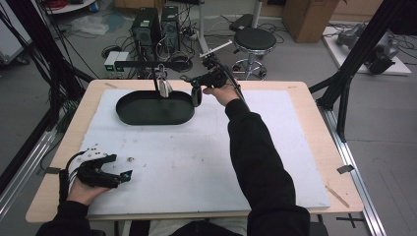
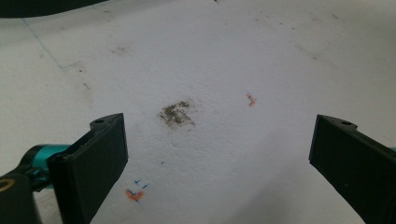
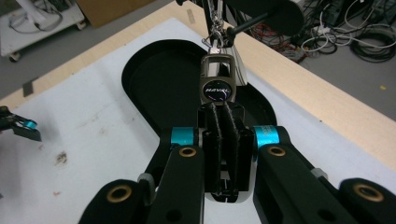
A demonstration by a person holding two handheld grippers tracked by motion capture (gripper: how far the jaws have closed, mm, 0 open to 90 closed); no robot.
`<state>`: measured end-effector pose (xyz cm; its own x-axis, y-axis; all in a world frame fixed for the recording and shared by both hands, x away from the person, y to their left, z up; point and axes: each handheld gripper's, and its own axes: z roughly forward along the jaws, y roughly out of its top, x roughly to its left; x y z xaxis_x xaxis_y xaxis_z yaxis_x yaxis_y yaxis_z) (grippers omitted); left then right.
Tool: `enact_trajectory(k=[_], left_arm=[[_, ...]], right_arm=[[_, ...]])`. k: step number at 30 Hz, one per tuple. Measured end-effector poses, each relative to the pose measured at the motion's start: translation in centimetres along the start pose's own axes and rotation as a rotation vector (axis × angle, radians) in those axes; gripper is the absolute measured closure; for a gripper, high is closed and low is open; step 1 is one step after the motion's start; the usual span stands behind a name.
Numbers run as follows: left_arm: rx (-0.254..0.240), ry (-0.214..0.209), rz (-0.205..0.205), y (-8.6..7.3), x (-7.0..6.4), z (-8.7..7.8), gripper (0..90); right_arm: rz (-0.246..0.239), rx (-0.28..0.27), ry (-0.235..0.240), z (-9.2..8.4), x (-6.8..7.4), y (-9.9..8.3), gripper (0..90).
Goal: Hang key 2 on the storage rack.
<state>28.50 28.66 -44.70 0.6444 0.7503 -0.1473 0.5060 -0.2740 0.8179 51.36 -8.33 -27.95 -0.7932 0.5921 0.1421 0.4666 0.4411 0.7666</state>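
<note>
Landmark: we pick the black tray, an oval dish at the far side of the white mat on the table.

Key tag: we see a black key tag with a round shiny badge and a metal loop. It hangs on a clip from a thin black bar above the far edge of the tray. In the high view it shows as a small pale thing over the tray's back rim.

Right gripper: we see our right gripper just past the right end of the tray, held up off the mat. In its own view the two black jaws are pressed flat together with nothing between them. Their tips sit just below the key tag. We cannot tell if they touch it.

Left gripper: we see our left gripper well away from the tray, at the near left corner of the mat. Its jaws stand wide apart and hold nothing.

Stain: we see a small dirty brown spot on the mat, between the left jaws and a bit ahead of them, on the near side from the tray.

Pen marks: we see tiny orange and blue marks near that spot.
</note>
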Motion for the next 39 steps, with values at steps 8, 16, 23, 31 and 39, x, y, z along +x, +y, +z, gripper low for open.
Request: enact_trajectory(k=[8,16,23,31,39], left_arm=[[0.001,-0.001,0.002,0.0,0.0,0.2,5.0],[-0.009,-0.001,-0.006,0.1,0.2,0.0,5.0],[-0.010,-0.004,-0.005,0.1,0.2,-0.1,5.0],[-0.014,-0.005,-0.008,0.2,0.2,-0.2,5.0],[-0.017,-0.004,-0.009,0.2,0.3,-0.2,5.0]], right_arm=[[-0.016,-0.011,-0.038,0.4,0.2,1.6,86.7],[-0.030,0.001,-0.074,1.5,0.0,1.8,86.5],[-0.034,0.008,-0.098,2.7,0.5,1.8,86.4],[-0.031,0.032,-0.133,3.6,0.2,1.5,86.3],[-0.042,0.010,-0.150,4.4,0.2,1.5,86.1]])
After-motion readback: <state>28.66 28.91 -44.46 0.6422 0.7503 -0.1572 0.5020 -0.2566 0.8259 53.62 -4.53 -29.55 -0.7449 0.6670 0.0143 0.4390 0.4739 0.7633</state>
